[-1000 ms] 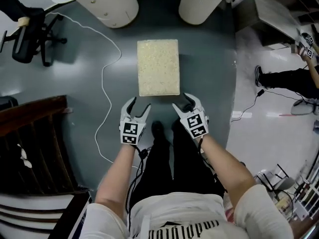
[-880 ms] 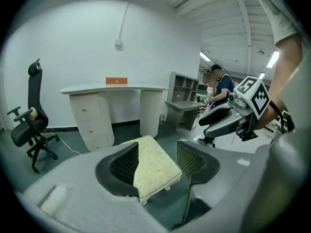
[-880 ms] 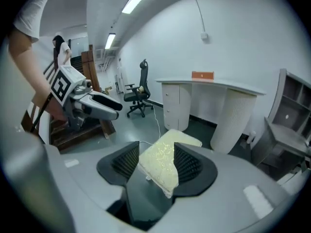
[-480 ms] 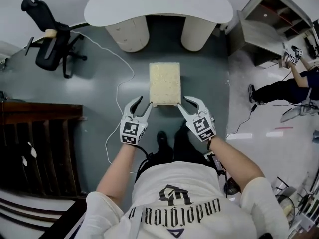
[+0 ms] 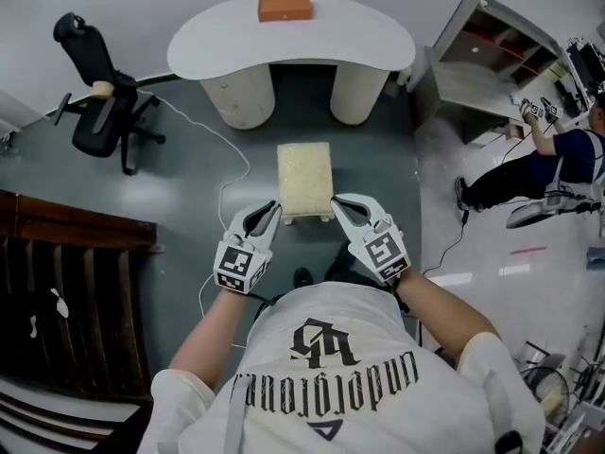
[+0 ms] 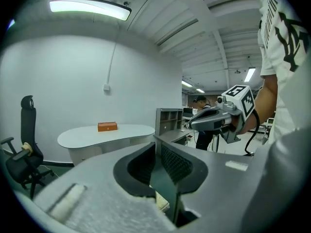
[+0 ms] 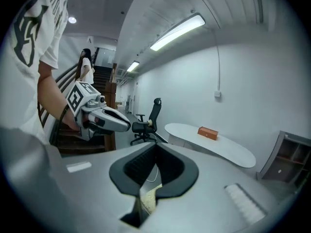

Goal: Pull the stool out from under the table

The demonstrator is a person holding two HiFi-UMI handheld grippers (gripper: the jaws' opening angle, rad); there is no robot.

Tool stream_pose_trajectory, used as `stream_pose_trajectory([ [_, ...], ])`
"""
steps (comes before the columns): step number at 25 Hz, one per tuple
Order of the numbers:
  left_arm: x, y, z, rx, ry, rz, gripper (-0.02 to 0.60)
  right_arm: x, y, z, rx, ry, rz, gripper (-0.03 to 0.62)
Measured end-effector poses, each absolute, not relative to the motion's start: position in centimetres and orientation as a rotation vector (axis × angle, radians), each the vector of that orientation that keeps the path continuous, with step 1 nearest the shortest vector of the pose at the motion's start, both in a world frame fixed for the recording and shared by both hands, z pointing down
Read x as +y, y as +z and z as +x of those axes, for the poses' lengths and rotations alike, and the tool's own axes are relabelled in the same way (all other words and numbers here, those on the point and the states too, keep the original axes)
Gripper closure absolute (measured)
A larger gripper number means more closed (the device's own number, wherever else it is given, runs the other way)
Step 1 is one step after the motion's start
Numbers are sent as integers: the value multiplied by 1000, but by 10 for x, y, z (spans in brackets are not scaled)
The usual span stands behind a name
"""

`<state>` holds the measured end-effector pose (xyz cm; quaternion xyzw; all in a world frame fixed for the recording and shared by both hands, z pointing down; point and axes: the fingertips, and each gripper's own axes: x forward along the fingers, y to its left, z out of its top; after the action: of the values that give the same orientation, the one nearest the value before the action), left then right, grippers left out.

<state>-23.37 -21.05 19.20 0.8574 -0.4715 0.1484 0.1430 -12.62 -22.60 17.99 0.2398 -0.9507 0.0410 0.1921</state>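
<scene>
The stool (image 5: pixel 304 180), with a cream padded seat, stands on the grey floor in front of the white table (image 5: pixel 217 45), out from under it. My left gripper (image 5: pixel 271 210) hovers at the seat's near left corner. Its jaws are closing, the tips nearly meet and nothing is between them. My right gripper (image 5: pixel 337 202) is at the near right corner, shut and empty. In the left gripper view the left gripper (image 6: pixel 156 145) shows a sliver of the stool (image 6: pixel 163 204) below it. The right gripper (image 7: pixel 156 147) likewise shows a bit of the stool (image 7: pixel 148 198).
An orange box (image 5: pixel 285 7) lies on the table. A black office chair (image 5: pixel 99 112) stands at the left and a white cable (image 5: pixel 230 173) runs across the floor. Dark wooden stairs (image 5: pixel 66 282) are at the near left. A shelf unit (image 5: pixel 482 64) and a person (image 5: pixel 558 159) are at the right.
Both grippers have gone from open to closed beside the stool's near corners. The view has pulled back, so the whole table now shows beyond the stool.
</scene>
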Motion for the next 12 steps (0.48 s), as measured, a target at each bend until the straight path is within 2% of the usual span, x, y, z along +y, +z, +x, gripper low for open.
stream_pose_trajectory([
  [2, -204, 174, -239, -1379, 404, 2489, 572, -217, 166, -125, -2683, 123, 691, 592],
  [12, -168, 113, -248, -1346, 283, 2527, 574, -194, 123, -121, -2716, 170, 789, 592],
])
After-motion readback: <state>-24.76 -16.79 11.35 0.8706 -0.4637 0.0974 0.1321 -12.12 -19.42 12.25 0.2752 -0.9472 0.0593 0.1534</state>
